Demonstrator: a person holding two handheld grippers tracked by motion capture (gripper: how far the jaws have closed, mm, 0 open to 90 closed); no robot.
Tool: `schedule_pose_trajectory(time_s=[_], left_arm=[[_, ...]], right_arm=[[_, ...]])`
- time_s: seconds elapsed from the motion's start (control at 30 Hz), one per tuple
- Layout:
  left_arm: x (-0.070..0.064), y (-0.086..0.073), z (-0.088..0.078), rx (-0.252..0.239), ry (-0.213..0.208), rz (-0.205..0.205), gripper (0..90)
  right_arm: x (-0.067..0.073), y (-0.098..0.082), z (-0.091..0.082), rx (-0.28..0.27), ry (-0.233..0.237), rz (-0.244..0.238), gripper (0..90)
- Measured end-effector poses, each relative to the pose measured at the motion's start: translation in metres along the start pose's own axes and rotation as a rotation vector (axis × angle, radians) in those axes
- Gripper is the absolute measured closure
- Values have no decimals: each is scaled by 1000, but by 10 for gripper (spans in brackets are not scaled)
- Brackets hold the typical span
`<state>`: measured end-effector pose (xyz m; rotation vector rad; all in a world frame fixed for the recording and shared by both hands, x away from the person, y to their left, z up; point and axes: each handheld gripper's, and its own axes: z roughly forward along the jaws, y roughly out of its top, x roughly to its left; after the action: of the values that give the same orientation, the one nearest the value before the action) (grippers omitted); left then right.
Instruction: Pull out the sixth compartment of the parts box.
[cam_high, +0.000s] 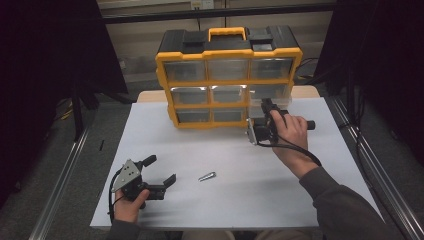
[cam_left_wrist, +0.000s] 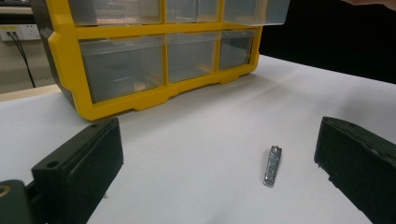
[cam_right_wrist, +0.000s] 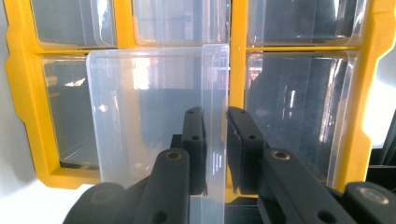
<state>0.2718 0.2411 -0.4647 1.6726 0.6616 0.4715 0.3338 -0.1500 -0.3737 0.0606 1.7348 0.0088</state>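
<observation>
Gripping the front wall of a clear plastic drawer (cam_right_wrist: 154, 126), the right gripper (cam_right_wrist: 215, 140) has its jaws nearly together, with just that thin clear wall pinched between the pads. From the right gripper view the drawer sticks out toward the gripper from the yellow organizer (cam_right_wrist: 239, 79), partly pulled from its slot, and the wall it holds runs up straight ahead of the jaws. In the high view the right gripper (cam_high: 267, 111) sits against the organizer's (cam_high: 228, 75) lower right corner, with the person's right hand (cam_high: 289, 131) wrapped around it.

Over on the other side, the left gripper (cam_high: 161, 170) rests low on the white counter (cam_high: 225, 200) with its jaws spread wide and nothing between the pads. A small metal nail clipper (cam_left_wrist: 272, 165) lies flat on the counter just ahead of it, closer to the right-hand jaw in the left gripper view, not touching either one. The organizer (cam_left_wrist: 154, 60) stands further out beyond the clipper, well apart from this gripper. In the high view the nail clipper (cam_high: 206, 176) lies just off the open jaws, on the side toward the person's right arm.
</observation>
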Motion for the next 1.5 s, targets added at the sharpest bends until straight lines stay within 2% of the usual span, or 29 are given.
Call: schedule_pose_trajectory(time_s=[0.97, 1.3, 1.37, 1.5], left_arm=[[0, 0, 0, -2, -3, 0, 13], [0, 0, 0, 0, 4, 0, 13], [0, 0, 0, -2, -3, 1, 13], [0, 0, 0, -1, -3, 0, 13]], right_arm=[[0, -1, -6, -9, 3, 26, 782], [0, -1, -9, -14, 4, 21, 783], [-1, -1, -10, -22, 1, 8, 782], [0, -1, -11, -19, 2, 19, 783]])
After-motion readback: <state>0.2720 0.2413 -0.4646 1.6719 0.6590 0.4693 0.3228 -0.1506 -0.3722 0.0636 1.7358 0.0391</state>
